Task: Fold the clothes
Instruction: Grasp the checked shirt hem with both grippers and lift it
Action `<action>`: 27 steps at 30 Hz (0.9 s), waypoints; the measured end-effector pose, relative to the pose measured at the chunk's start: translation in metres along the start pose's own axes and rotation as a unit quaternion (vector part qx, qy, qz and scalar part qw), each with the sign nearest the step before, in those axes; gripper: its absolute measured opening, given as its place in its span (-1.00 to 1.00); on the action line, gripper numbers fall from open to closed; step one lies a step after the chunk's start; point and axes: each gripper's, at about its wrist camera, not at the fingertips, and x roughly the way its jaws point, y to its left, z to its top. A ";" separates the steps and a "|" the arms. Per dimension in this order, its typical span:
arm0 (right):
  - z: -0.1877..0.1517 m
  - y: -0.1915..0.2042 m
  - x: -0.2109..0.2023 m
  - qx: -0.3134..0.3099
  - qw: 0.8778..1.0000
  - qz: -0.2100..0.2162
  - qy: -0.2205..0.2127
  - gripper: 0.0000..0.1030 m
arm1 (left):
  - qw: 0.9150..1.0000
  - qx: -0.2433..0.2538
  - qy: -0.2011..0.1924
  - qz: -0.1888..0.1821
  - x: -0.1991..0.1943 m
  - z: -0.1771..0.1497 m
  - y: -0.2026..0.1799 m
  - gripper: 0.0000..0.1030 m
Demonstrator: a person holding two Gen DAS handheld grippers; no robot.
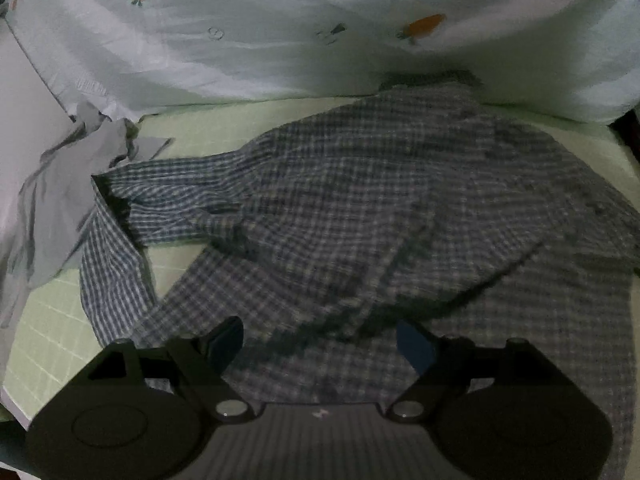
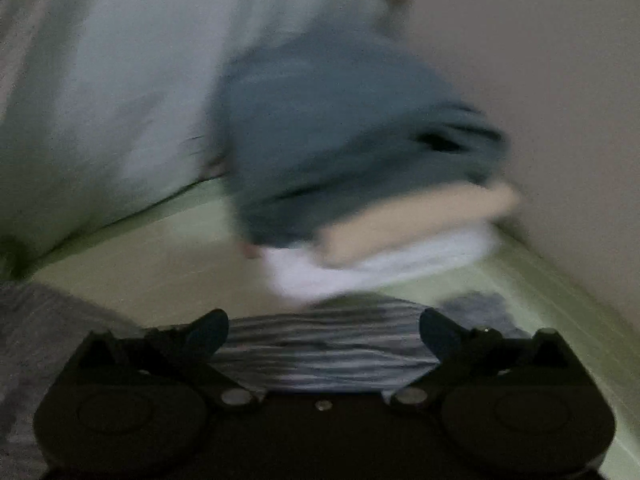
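A blue-and-white checked shirt (image 1: 360, 200) lies spread and rumpled on a pale green sheet (image 1: 52, 344), one sleeve (image 1: 116, 272) reaching left. My left gripper (image 1: 320, 340) is open just above the shirt's near hem, holding nothing. In the blurred right wrist view, my right gripper (image 2: 324, 332) is open over checked cloth (image 2: 328, 348). Beyond it stands a stack of folded clothes: a blue-grey piece (image 2: 340, 132) on top, a beige one (image 2: 420, 220) and a white one (image 2: 380, 268) beneath.
A white quilt with carrot prints (image 1: 280, 32) is bunched along the far side. A crumpled grey garment (image 1: 60, 200) lies at the left. A plain wall (image 2: 540, 60) rises to the right of the stack. The bed's edge runs at the lower left (image 1: 16, 400).
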 end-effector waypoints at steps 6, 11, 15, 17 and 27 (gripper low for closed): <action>0.018 0.081 0.018 -0.016 0.997 0.067 0.035 0.99 | 0.999 -0.030 0.010 -0.019 0.038 0.030 0.026 0.64; 0.039 0.139 0.044 0.017 0.991 0.111 0.070 0.99 | 0.998 -0.042 0.007 -0.037 0.085 0.077 0.042 0.68; 0.054 0.194 0.067 0.012 0.986 0.142 0.092 0.99 | 0.997 -0.041 0.000 -0.064 0.131 0.127 0.045 0.68; 0.057 0.223 0.081 0.017 0.979 0.170 0.111 0.97 | 0.996 -0.027 -0.007 -0.082 0.152 0.152 0.041 0.70; 0.051 0.348 0.136 0.018 0.928 0.318 0.192 0.93 | 0.969 0.016 -0.008 -0.247 0.245 0.241 -0.007 0.79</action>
